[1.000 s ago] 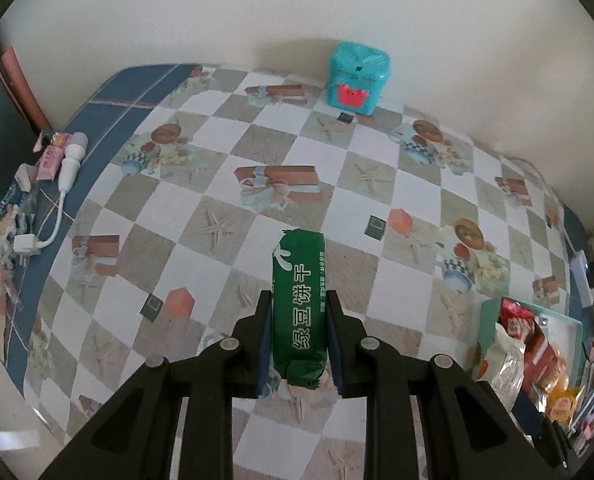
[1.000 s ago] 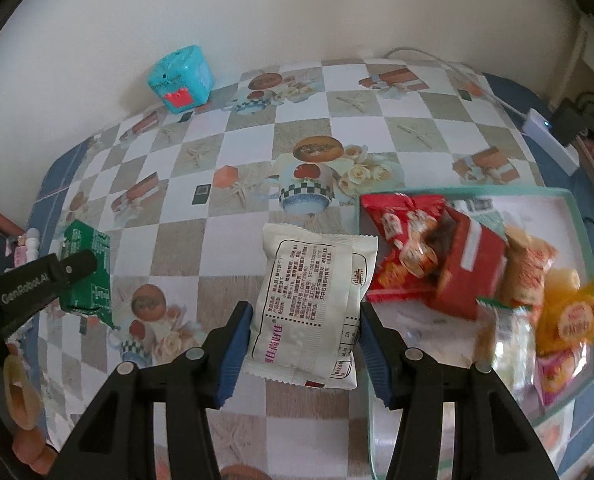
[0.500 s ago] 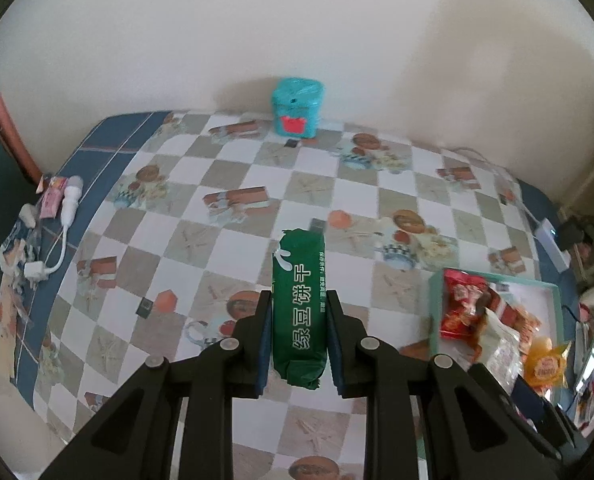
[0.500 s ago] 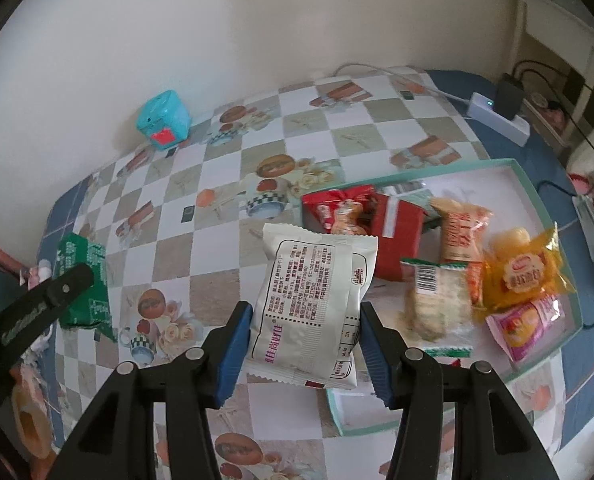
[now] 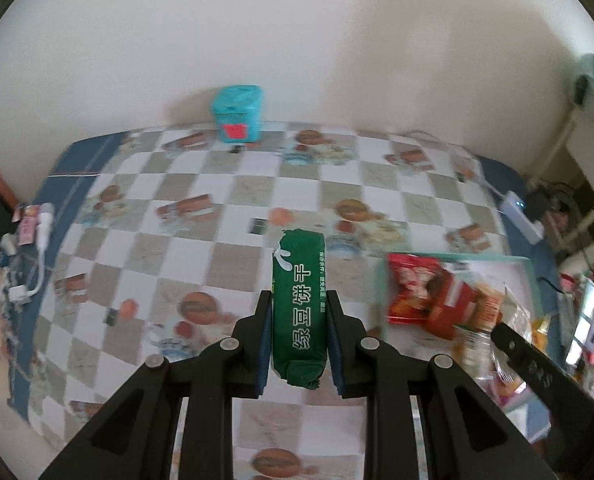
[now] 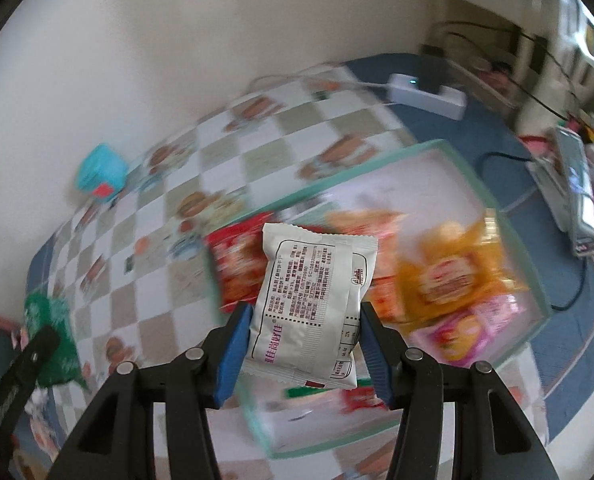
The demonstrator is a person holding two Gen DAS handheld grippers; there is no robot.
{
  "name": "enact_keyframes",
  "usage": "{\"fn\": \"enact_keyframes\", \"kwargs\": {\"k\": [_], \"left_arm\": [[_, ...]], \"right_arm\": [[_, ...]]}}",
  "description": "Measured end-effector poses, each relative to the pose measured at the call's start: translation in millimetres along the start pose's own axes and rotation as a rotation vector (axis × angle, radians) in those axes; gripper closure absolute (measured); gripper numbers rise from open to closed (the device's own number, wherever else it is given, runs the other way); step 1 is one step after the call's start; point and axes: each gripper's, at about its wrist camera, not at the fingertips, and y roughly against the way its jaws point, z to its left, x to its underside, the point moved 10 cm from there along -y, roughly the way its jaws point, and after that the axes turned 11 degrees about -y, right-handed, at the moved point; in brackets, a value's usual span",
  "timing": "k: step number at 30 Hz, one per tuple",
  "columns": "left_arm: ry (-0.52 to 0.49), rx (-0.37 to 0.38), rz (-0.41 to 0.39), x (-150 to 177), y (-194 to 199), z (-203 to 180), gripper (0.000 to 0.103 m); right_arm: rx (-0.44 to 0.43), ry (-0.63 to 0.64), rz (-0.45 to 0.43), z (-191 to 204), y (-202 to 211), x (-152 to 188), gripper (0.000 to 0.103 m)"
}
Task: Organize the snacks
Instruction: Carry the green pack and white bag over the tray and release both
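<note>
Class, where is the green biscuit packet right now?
The green biscuit packet sits clamped in the left hand-held gripper, held above the checked tablecloth, left of the teal snack tray.

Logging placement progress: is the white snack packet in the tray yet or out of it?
Out. The white packet is clamped in the right tool, held above the tray and its snacks.

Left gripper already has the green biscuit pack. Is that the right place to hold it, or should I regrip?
Probably keep it. The left gripper clamps the green biscuit pack across its narrow width, on the long flat sides near the lower end, approaching along its length. A mid-length grip would balance better.
</note>
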Motion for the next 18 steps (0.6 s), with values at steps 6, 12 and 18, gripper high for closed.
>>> {"fn": "enact_keyframes", "kwargs": {"k": [6, 12, 18], "left_arm": [[-0.089, 0.13, -0.008, -1.4, -0.5, -63.1, 0.078], [-0.183, 0.195, 0.02, 5.8, -15.2, -115.9, 0.078], [-0.202, 0.23, 0.055, 10.7, -35.0, -135.0, 0.078]], "right_arm": [[0.049, -0.118, -0.01, -47.2, -2.1, -21.9, 0.047], [0.056, -0.169, -0.004, -66.2, -4.3, -29.0, 0.046], [0.047, -0.164, 0.008, -64.5, -7.4, -27.6, 0.046]]}}
